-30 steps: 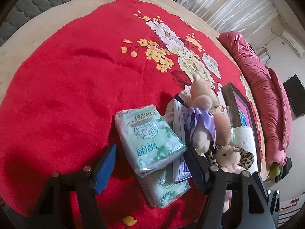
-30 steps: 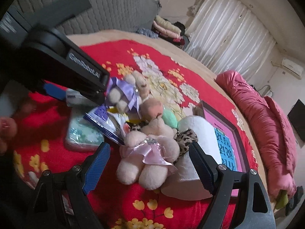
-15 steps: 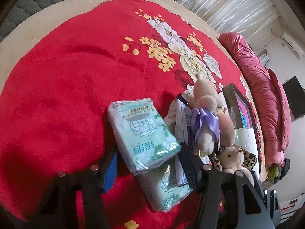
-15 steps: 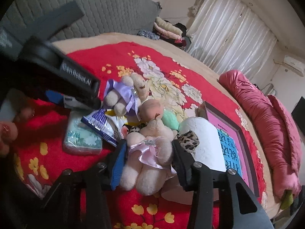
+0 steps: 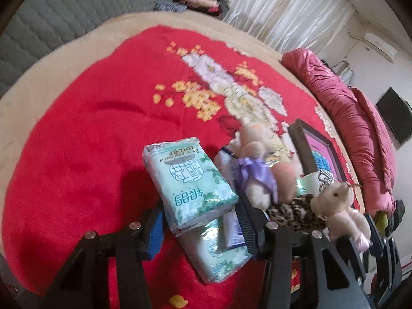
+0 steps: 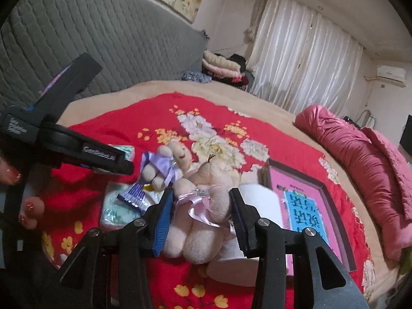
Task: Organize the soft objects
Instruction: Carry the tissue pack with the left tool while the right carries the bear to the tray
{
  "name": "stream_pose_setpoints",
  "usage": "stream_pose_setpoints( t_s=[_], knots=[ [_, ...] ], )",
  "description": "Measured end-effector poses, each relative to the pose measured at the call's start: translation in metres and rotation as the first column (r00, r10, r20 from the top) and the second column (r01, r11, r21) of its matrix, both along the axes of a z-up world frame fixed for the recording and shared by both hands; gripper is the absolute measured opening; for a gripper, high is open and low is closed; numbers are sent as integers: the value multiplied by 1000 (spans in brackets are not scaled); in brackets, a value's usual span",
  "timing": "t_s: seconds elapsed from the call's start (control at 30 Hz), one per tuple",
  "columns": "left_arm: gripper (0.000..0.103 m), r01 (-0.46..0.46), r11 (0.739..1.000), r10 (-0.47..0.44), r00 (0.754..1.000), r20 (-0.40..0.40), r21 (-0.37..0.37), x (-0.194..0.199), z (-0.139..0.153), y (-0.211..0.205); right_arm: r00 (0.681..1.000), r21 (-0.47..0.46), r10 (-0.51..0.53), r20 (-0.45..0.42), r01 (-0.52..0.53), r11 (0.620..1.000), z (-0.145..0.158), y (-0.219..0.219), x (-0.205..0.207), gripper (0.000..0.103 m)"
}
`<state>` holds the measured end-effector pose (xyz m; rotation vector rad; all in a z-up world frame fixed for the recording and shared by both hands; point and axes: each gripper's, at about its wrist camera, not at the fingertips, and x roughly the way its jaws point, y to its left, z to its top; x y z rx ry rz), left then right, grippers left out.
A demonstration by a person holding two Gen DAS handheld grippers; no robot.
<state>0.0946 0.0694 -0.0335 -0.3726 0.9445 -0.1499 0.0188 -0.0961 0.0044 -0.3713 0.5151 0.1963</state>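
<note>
- In the left wrist view, at lower centre, we see the left tongs [image 5: 200,221] clamped on a green tissue pack [image 5: 189,180]; the jaws have just been closing, and the pads press its sides.
- Just under it, a second pack [image 5: 219,255] lies on the red blanket [image 5: 90,134].
- In the right wrist view, at lower centre, the right tongs [image 6: 200,219] grip a pink-bowed bear [image 6: 203,206]; these jaws too have just been closing on it.
- Just behind it, a white roll [image 6: 260,198] stands beside a pink framed picture [image 6: 303,206], at right centre.
- Left of centre, a purple-bowed bear [image 6: 164,164] lies on a blue packet [image 6: 134,195].
- A leopard-print piece [image 5: 291,211] shows in the left view, at lower right.
- At far right, a rolled crimson quilt [image 6: 365,159] lies along the bed's edge.
- Farthest back we see white curtains [image 6: 303,59] and a grey headboard [image 6: 90,33].
</note>
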Motion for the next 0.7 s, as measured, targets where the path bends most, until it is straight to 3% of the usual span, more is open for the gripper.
stream_pose_setpoints(
  t_s=[0.27,0.43,0.57,0.7],
  knots=[
    [51,48,995,-59,990,126,87,-28,34,-32,993,21,-74,96,72,997,22,-27,-4,44],
    [51,81,990,-99,982,162,115,-51,48,-61,978,61,-156,139,149,987,35,-60,-2,44],
    [51,131,983,-151,976,160,129,-61,55,-87,955,121,-261,139,245,962,42,-98,6,44],
    [51,191,975,-208,965,161,111,-61,65,-120,917,200,-383,114,357,913,48,-145,17,44]
  ],
)
